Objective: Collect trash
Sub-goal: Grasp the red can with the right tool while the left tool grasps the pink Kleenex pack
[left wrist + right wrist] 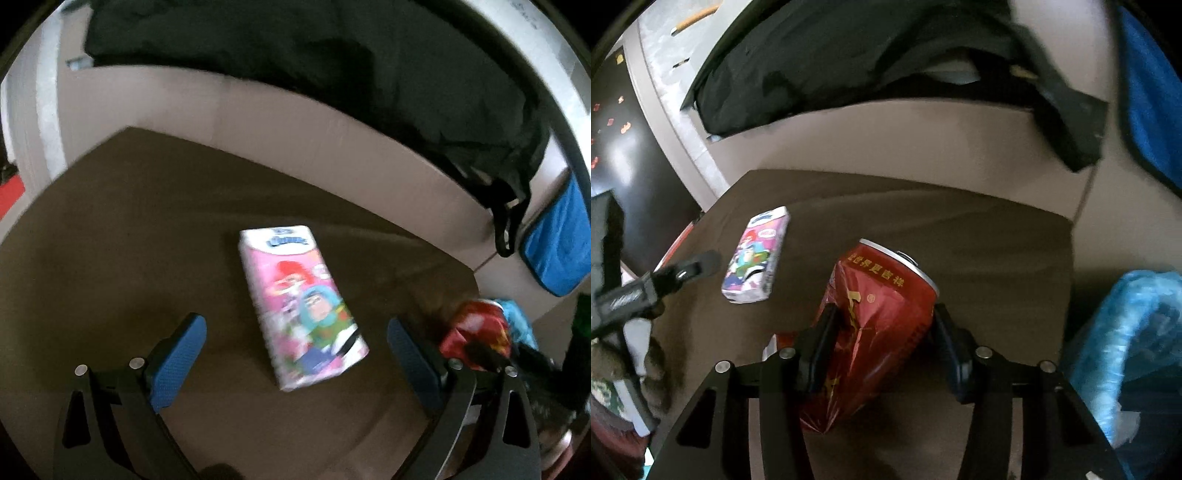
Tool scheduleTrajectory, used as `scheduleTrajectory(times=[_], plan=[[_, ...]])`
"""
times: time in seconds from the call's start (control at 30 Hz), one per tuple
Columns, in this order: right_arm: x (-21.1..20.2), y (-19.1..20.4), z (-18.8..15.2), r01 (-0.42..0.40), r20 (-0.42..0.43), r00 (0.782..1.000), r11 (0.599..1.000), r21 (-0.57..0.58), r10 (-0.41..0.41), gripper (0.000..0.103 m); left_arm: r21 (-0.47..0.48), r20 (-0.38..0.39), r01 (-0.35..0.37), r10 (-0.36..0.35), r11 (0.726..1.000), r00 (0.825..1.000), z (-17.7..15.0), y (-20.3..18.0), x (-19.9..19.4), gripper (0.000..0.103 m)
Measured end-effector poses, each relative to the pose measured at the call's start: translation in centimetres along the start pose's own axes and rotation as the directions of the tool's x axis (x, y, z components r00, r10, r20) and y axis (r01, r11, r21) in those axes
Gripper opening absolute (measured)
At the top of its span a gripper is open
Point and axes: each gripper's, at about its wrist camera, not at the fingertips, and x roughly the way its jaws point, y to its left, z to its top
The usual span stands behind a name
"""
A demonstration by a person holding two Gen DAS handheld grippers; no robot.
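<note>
Right gripper (882, 343) clamps the crushed red can (875, 325) for binning; left gripper (295, 332) gapes around the tissue pack (303, 306), beside that can.

Right tongs (882, 339) clamp a crushed red can (879, 314) above the brown table (997, 258).

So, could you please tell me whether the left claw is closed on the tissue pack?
No, the left claw stands open, and the tissue pack lies flat on the brown table between its fingers, untouched.
</note>
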Motion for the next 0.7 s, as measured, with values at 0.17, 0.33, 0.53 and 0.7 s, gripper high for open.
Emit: scheduleTrajectory(times=[0.17,0.33,0.53,0.7], plan=[[-1.0,-1.4,-1.0,-0.017,0.028,0.999,1.0,0.009,0.016,0.047,0.007,0.0,-0.108,0.108,0.994,0.994,0.9,-1.1,2.3,0.086],[-1.3,-1.6,-1.4,-0.054,0.035,0.998,0.999,-0.009,0.054,0.047,-0.005,-0.001,-0.097,0.097,0.995,0.995,1.3,-1.3,3.5,0.068],[-1.4,-0.8,-1.1,-0.062,0.021,0.998,0.997,-0.049,0.063,0.047,0.037,0.024,-0.075,0.074,0.996,0.997,0.5,-0.4,1.8,0.043],[-1.5,0.4,-0.7,-0.057,0.026,0.998,0.996,-0.072,0.059,0.047,0.083,0.064,-0.055,0.05,0.995,0.997,-1.9,0.3,-1.2,0.043]])
